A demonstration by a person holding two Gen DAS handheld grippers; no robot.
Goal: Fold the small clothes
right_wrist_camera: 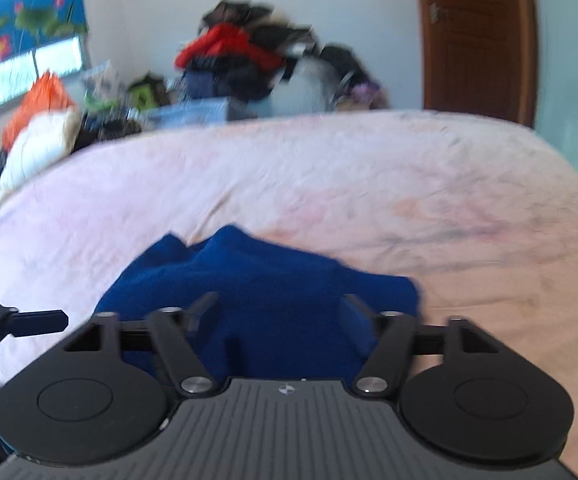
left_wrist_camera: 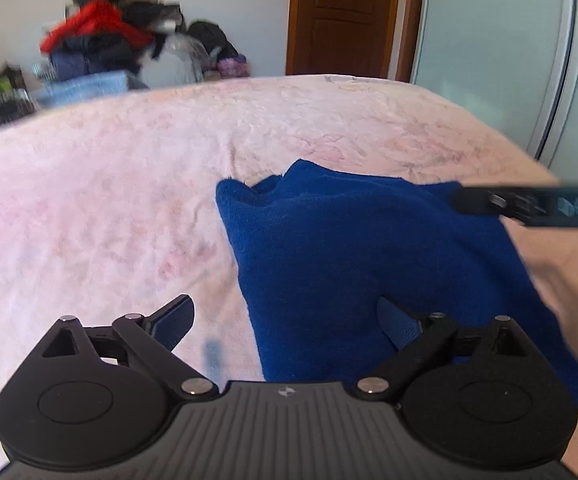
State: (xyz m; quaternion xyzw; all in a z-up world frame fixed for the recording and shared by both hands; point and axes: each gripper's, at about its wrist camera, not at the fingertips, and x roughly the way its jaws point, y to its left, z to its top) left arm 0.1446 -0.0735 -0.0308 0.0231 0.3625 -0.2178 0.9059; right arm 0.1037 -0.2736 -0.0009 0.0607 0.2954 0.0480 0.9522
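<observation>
Covering the bed (left_wrist_camera: 109,200), a pink sheet bears blue cloth (left_wrist_camera: 369,260).

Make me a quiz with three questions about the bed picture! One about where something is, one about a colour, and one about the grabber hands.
1. Where does the cloth lie?
A. on the bed
B. on the floor
C. on the door

2. What colour is the cloth?
A. red
B. blue
C. green

3. How do the jaws of the left gripper stand?
A. shut tight on the cloth
B. wide open
C. shut on a sock

Answers:
1. A: the cloth is spread on the pink bed, well in front of the brown door.
2. B: it is deep blue in both views; the red is only in the clothes pile by the wall.
3. B: its two fingers stand far apart, one over the sheet and one over the cloth, gripping nothing. The right gripper is open too, above the cloth.
</observation>
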